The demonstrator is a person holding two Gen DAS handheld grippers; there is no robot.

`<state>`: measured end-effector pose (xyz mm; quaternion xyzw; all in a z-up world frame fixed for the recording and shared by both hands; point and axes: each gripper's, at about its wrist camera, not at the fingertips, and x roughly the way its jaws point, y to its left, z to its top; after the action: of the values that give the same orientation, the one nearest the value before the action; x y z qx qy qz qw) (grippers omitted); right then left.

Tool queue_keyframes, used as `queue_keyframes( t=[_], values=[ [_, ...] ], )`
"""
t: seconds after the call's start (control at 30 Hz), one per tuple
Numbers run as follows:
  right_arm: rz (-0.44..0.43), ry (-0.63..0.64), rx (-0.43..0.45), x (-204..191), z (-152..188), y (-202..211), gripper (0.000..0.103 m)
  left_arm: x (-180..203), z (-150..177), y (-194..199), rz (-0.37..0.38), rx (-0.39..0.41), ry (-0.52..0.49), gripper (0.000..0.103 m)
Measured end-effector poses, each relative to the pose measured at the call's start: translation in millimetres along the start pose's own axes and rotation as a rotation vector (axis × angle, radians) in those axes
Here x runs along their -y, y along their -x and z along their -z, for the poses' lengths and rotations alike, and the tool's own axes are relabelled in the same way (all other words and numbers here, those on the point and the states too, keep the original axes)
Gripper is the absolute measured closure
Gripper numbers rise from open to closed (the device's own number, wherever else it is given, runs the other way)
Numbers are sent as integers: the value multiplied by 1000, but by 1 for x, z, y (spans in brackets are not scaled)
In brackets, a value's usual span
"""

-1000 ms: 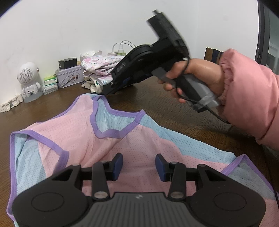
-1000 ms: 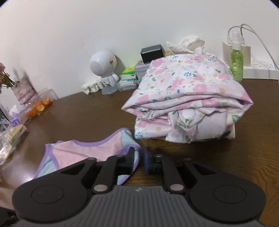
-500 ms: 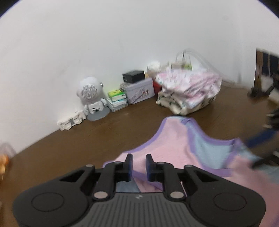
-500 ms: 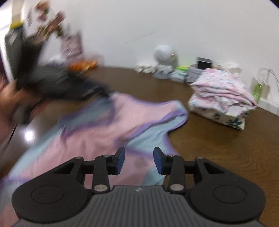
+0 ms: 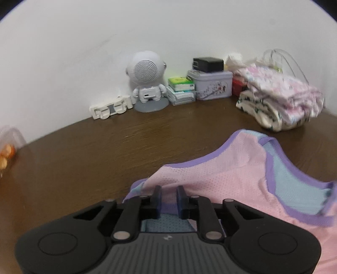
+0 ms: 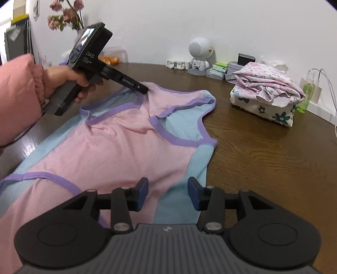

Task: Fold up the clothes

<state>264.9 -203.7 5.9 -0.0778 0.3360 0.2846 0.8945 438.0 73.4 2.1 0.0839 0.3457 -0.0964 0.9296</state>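
A sleeveless pink vest with light-blue sides and purple trim lies spread on the brown table. My left gripper, held by a hand in a pink sleeve, has its tips at the vest's far shoulder strap. In the left wrist view its jaws are opening, a narrow gap apart, with the vest strap's fabric between them and ruffled up around the fingertips. My right gripper hovers over the vest's near right side, jaws opening wide, nothing pinched.
A stack of folded floral clothes sits at the back right. Along the wall stand a white robot-shaped speaker, small boxes, a tin and a green bottle. A tub of oranges and flowers are at the back left.
My left gripper moved from the vest's middle to its shoulder strap and its jaws narrowed. My right gripper left the other strap near the folded stack, swung to the vest's side and opened.
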Motion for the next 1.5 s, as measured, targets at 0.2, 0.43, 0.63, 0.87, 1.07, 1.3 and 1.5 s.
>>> queue_keyframes(
  t=[0.2, 0.43, 0.63, 0.87, 1.07, 1.3, 1.5],
  values=[
    [-16, -23, 76, -10, 12, 47, 58, 9, 29, 89, 80, 62, -36, 75],
    [5, -133, 55, -9, 57, 78, 58, 51, 116, 186, 121, -15, -112, 92],
    [-5, -172, 80, -26, 86, 91, 58, 74, 176, 219, 107, -61, -96, 93],
    [49, -99, 73, -48, 98, 96, 58, 83, 202, 237, 56, -63, -85, 93],
    [96, -57, 65, -58, 108, 103, 59, 88, 209, 253, 27, -42, -98, 93],
    [-27, 0, 116, -84, 113, 122, 58, 131, 222, 283, 154, -32, -190, 91],
    [22, -27, 63, -83, 127, 118, 59, 130, 240, 287, 97, -59, -155, 92]
  ],
)
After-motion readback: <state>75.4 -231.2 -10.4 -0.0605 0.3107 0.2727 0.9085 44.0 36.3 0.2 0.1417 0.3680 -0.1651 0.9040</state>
